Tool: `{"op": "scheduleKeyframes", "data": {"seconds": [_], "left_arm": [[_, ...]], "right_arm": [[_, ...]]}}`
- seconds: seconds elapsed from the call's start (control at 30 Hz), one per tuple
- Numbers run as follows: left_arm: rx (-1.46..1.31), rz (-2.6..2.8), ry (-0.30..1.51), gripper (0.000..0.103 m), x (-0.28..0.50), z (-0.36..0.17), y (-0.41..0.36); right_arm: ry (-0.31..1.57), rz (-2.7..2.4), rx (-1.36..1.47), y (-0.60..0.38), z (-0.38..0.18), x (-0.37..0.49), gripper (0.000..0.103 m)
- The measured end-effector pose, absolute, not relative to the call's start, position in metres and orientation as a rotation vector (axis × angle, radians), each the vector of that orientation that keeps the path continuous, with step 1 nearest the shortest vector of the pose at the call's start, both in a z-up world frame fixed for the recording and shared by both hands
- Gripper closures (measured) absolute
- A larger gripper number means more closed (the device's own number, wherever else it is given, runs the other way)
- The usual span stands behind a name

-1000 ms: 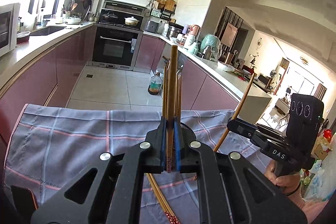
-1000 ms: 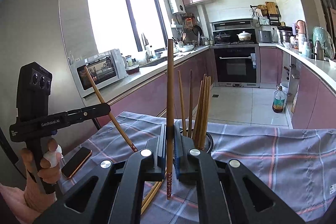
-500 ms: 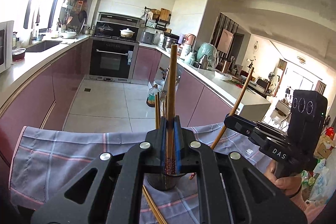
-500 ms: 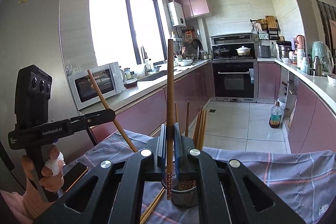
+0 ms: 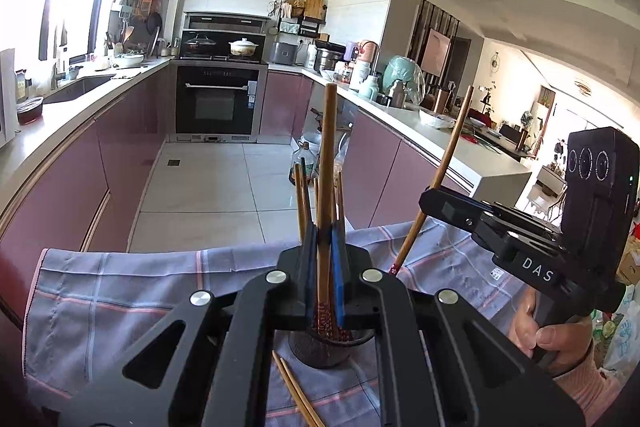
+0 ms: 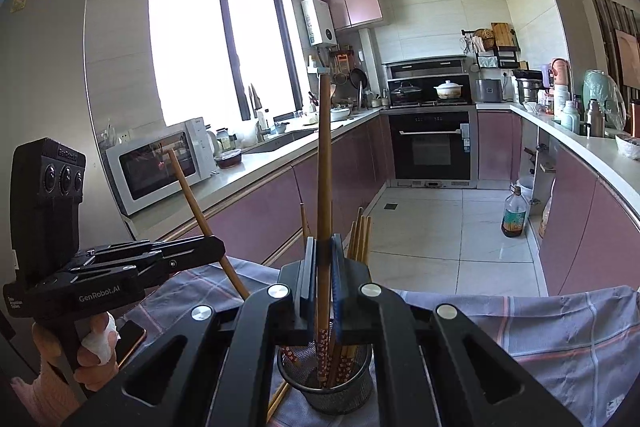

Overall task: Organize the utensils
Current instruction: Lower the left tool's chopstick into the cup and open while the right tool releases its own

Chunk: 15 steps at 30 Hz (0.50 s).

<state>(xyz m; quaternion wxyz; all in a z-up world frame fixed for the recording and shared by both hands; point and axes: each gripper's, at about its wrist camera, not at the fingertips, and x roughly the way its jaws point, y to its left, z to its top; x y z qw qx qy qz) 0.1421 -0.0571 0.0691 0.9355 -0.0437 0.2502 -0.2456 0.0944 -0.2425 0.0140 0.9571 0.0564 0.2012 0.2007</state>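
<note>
Left gripper (image 5: 324, 263), marked "GenRobot.AI", and right gripper (image 6: 322, 267), marked "DAS", each clamp one chopstick (image 5: 327, 167) above the mesh holder (image 6: 332, 387); other labels appear illegible.

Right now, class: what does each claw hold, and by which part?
Each holds one chopstick. The left claw and the right claw both clamp their chopstick near its lower, patterned end, above the mesh holder.

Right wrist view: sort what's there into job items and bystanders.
Job items:
- chopstick clamped in the right gripper
- chopstick clamped in the left gripper
- mesh holder with chopsticks in it
- loose chopsticks on the checked cloth

Bystanders:
- phone
- microwave
- oil bottle
</note>
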Motion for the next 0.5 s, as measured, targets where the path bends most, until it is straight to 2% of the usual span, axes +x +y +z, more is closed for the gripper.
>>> {"op": "scheduleKeyframes", "data": {"seconds": [0.5], "left_arm": [[0.002, -0.504, 0.657, 0.095, 0.177, 0.036, -0.077]], "right_arm": [[0.589, 0.42, 0.109, -0.233, -0.023, 0.122, 0.098]]}}
